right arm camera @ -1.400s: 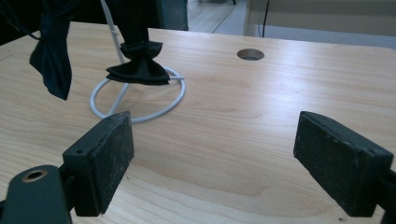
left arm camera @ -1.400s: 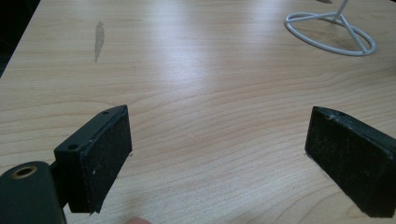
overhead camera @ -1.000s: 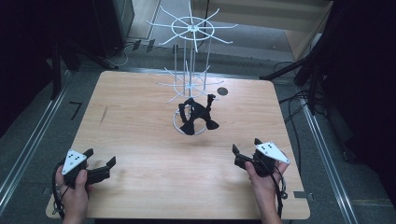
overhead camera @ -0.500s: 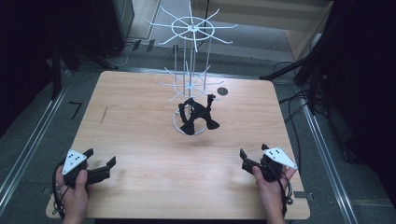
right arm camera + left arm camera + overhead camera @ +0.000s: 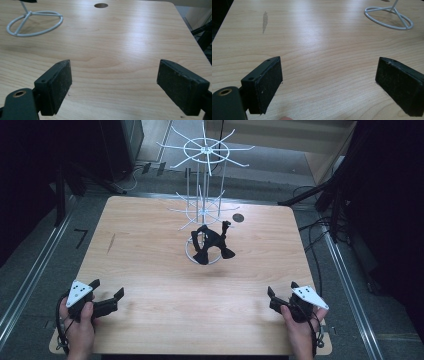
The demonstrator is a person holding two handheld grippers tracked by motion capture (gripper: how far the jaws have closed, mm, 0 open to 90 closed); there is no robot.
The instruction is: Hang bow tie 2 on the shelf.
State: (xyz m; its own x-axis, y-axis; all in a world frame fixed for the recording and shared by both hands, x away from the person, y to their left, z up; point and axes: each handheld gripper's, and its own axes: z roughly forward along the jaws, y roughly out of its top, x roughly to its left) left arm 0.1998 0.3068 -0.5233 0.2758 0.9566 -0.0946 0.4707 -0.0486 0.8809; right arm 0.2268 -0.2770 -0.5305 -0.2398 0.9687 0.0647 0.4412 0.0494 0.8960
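The desk (image 5: 150,250) is a light wood-grain top with rounded corners, standing on a grey floor with dark equipment and cables around it. A white wire rack (image 5: 204,180) stands on its ring base (image 5: 192,256) just beyond the desk's centre, toward the far edge; a black item (image 5: 212,242), apparently a cluster of straps or clips, hangs low on the rack above the ring. A small round hole (image 5: 238,218) lies in the desk top near the far edge, to the right of the rack. I hold my left gripper (image 5: 105,301) at the near left corner and my right gripper (image 5: 276,299) at the near right corner, both low over the desk and well apart from the rack. Both sets of fingers (image 5: 268,83) stand wide with nothing between them; the right gripper view shows the same wide gap (image 5: 56,86). I judge this a ready position: each gripper aims inward at the rack, spread wide so either side can approach the hanging item unobstructed.
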